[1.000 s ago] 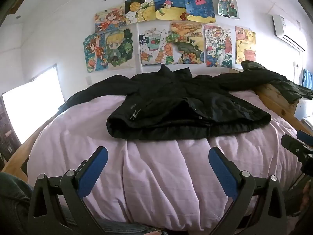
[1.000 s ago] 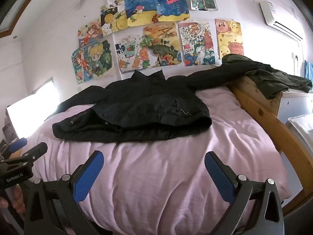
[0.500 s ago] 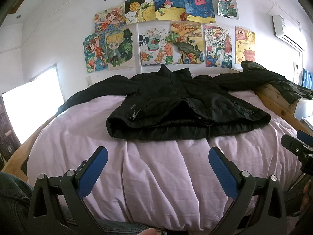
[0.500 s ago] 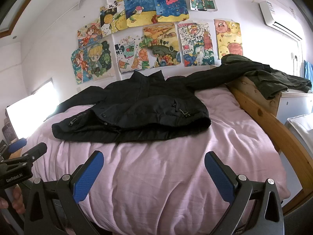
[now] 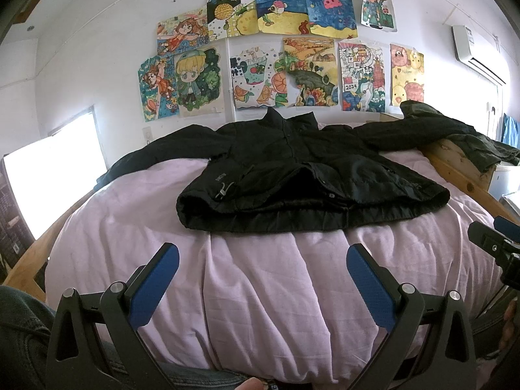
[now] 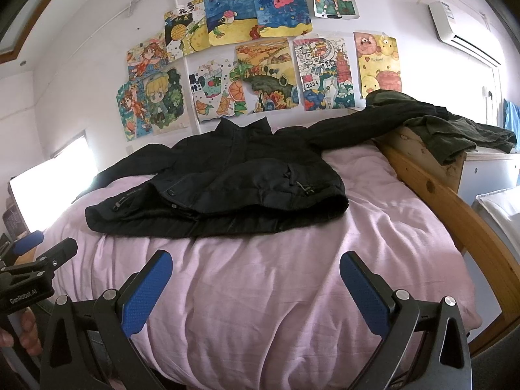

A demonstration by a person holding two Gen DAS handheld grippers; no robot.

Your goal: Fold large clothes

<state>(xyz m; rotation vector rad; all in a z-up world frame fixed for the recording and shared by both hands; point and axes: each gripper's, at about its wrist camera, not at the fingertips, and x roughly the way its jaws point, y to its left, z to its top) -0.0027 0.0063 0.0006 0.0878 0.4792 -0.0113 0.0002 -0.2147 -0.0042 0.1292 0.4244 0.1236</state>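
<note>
A black jacket (image 5: 302,175) is lying spread out, front side up, across the middle of the frame on a bed covered with a pale pink duvet (image 5: 260,286). Its collar is pointing toward the wall at the top of the frame, where a cluster of colourful drawings (image 5: 279,48) is hanging. One sleeve is stretching toward the left edge of the bed, and the other is reaching right, draping over the wooden bed frame (image 6: 432,188) beside a dark green garment (image 6: 455,133).

The left gripper (image 5: 260,269) is hovering low in the frame over the bare duvet, well short of the jacket's hem, its blue-padded fingers (image 5: 156,286) spread wide and holding nothing. The right gripper (image 6: 256,273) is likewise hanging at the bottom of its own view, fingers (image 6: 364,292) wide apart and empty. A white air conditioner (image 6: 461,29) is sitting in the upper right corner, and a bright window (image 5: 52,169) is glowing at the left edge.
</note>
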